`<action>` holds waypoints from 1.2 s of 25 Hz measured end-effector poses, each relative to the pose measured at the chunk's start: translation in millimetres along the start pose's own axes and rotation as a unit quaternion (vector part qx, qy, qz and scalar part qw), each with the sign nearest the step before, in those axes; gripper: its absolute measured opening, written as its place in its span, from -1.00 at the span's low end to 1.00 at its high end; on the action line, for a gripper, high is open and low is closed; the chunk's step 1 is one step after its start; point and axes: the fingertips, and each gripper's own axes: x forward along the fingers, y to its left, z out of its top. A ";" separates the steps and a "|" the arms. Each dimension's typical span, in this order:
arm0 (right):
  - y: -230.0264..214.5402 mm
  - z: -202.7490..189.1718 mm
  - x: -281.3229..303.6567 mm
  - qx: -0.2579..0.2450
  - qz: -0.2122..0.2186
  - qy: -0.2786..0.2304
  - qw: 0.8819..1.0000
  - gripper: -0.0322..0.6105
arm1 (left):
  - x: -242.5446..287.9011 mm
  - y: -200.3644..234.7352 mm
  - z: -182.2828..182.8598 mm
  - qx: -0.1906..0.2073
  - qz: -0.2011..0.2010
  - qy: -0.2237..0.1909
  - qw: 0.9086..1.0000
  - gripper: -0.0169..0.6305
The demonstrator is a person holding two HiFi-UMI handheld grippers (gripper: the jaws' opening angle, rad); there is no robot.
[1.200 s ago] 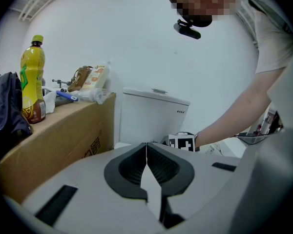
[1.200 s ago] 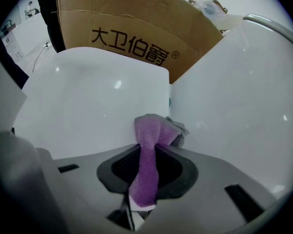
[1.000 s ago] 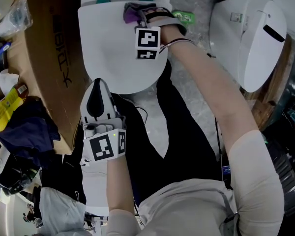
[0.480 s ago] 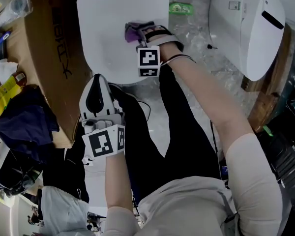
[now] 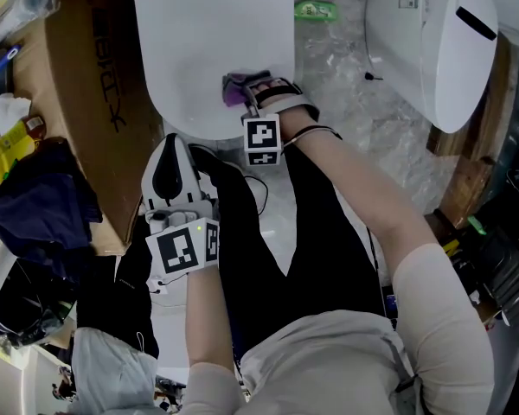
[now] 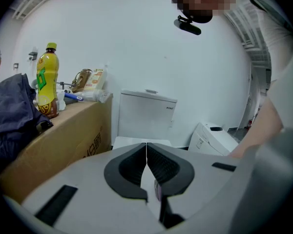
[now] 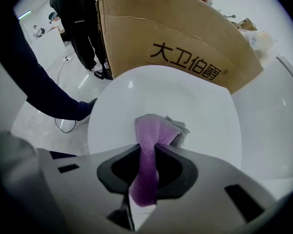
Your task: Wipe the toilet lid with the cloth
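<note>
The white toilet lid (image 5: pixel 199 50) lies closed at the top of the head view and fills the right gripper view as a white oval (image 7: pixel 185 101). My right gripper (image 5: pixel 242 93) is shut on the purple cloth (image 5: pixel 234 87), pressing it on the lid's near right part. In the right gripper view the purple cloth (image 7: pixel 151 155) runs between the jaws, its grey-edged end resting on the lid. My left gripper (image 5: pixel 169 171) hangs below the lid's front edge, shut and holding nothing (image 6: pixel 146 167).
A brown cardboard box (image 5: pixel 86 102) stands tight against the toilet's left side, with a yellow bottle (image 6: pixel 47 79) and clutter on it. A second white toilet (image 5: pixel 437 50) stands to the right. The person's legs in black trousers (image 5: pixel 268 232) are in front of the bowl.
My right gripper has dragged the cloth from the far edge of the lid toward its front edge. The left gripper has stayed where it was.
</note>
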 end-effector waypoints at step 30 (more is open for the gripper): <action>-145.0 5.0 -36.5 0.036 -0.028 -0.004 0.999 -0.62 | 24.6 33.5 32.0 -0.024 0.036 -0.011 0.999 -0.90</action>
